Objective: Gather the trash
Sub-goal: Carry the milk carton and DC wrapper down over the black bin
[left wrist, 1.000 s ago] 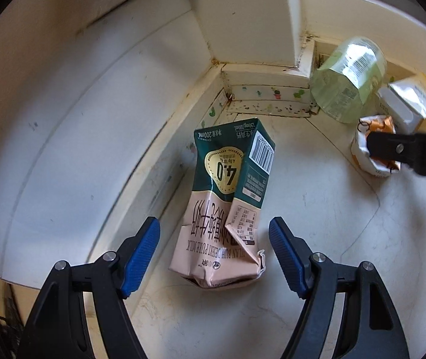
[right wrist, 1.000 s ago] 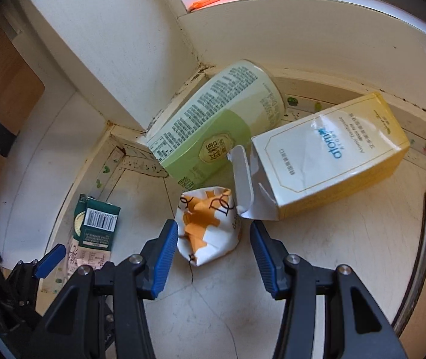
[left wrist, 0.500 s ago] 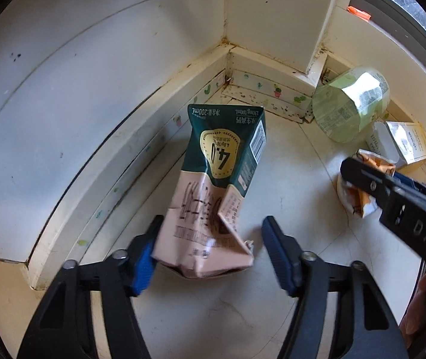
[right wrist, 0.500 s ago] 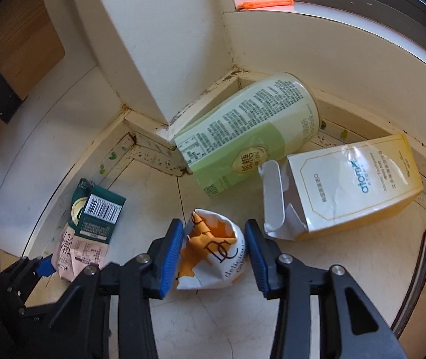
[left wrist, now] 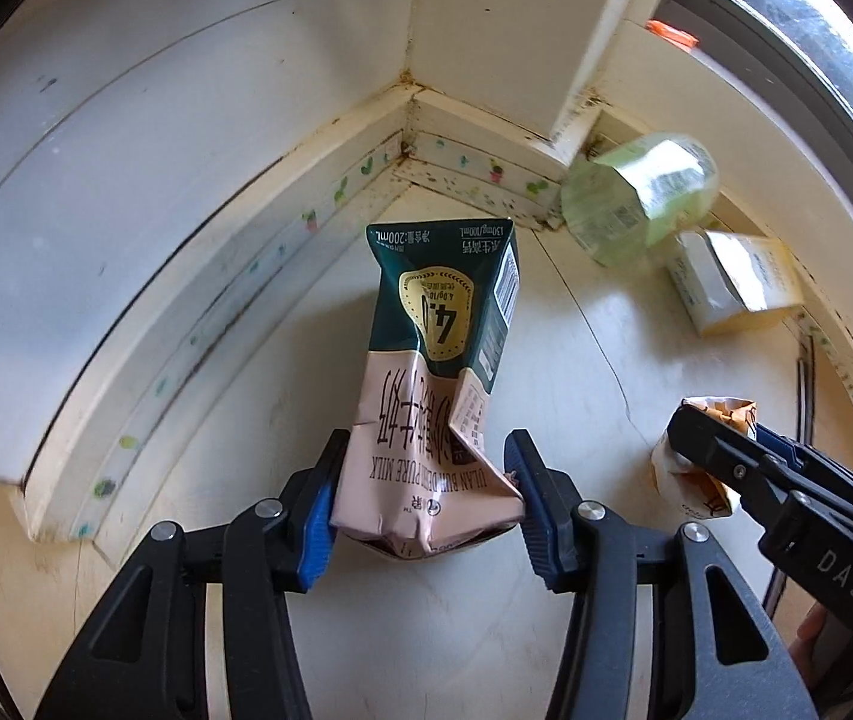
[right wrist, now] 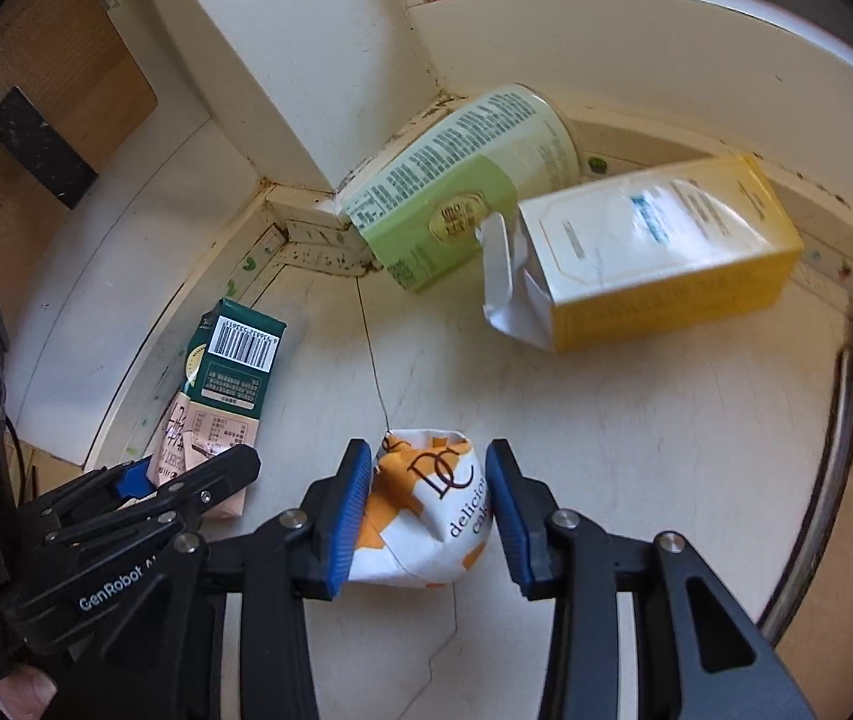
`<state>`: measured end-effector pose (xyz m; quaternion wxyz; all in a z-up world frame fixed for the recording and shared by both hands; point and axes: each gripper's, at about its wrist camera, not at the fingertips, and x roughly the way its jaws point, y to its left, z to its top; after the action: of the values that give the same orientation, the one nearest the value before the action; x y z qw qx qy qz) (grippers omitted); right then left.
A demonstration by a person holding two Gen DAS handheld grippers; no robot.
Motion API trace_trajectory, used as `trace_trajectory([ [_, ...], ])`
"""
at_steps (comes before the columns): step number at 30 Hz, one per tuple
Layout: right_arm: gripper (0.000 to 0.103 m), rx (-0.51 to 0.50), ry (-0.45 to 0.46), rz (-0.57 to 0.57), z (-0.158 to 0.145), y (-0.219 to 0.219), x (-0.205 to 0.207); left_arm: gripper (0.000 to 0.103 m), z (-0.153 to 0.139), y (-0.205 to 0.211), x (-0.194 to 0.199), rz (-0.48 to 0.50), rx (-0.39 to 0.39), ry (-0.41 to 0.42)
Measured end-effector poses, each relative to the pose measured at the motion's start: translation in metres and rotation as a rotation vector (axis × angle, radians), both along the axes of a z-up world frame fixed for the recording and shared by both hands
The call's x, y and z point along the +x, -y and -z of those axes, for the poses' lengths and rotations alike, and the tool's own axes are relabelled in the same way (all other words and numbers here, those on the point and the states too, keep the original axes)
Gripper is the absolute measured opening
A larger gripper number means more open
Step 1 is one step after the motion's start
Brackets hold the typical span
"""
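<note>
Left wrist view: left gripper (left wrist: 426, 507), jaws just closing, now pinching crumpled milk carton (left wrist: 438, 384) at its pink lower end, both pads touching it. Carton pointing toward the floor corner, seemingly lifted a little. Better to keep the squeeze firm and raise straight, since soft card may slip or fold.

Right wrist view: right gripper (right wrist: 429, 516), jaws also just closing, pressed on cake wrapper (right wrist: 426, 516) from both sides. Green cup (right wrist: 462, 192) and yellow box (right wrist: 654, 252) lying near the wall, untouched. Advisable to lift slowly, away from the box flap.
</note>
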<state>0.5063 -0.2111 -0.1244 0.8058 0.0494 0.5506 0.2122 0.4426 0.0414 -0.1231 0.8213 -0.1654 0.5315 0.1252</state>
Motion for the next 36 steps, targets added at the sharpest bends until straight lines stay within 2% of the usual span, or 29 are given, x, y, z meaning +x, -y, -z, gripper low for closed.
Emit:
trace_trajectory([
  [5, 0.040, 0.047, -0.016, 0.029, -0.009, 0.021, -0.028, 0.049, -0.010, 0.006, -0.029, 0.054, -0.009, 0.000],
  [8, 0.040, 0.063, -0.015, 0.041, -0.017, 0.020, -0.053, 0.049, -0.015, 0.033, -0.057, 0.094, -0.014, 0.001],
  [14, 0.039, 0.082, -0.025, 0.077, -0.030, 0.024, -0.106, 0.049, -0.022, 0.053, -0.107, 0.187, -0.047, 0.019],
  [21, 0.040, 0.072, -0.015, 0.118, -0.042, 0.008, -0.174, 0.049, -0.036, 0.050, -0.168, 0.263, -0.081, 0.056],
  [23, 0.039, 0.076, -0.004, 0.135, -0.057, 0.012, -0.202, 0.049, -0.044, 0.045, -0.191, 0.288, -0.085, 0.071],
  [30, 0.039, 0.084, 0.037, 0.200, -0.075, -0.018, -0.287, 0.049, -0.059, 0.029, -0.269, 0.377, -0.099, 0.099],
  [36, 0.039, 0.079, 0.049, 0.262, -0.079, -0.038, -0.358, 0.049, -0.065, 0.024, -0.334, 0.462, -0.110, 0.105],
])
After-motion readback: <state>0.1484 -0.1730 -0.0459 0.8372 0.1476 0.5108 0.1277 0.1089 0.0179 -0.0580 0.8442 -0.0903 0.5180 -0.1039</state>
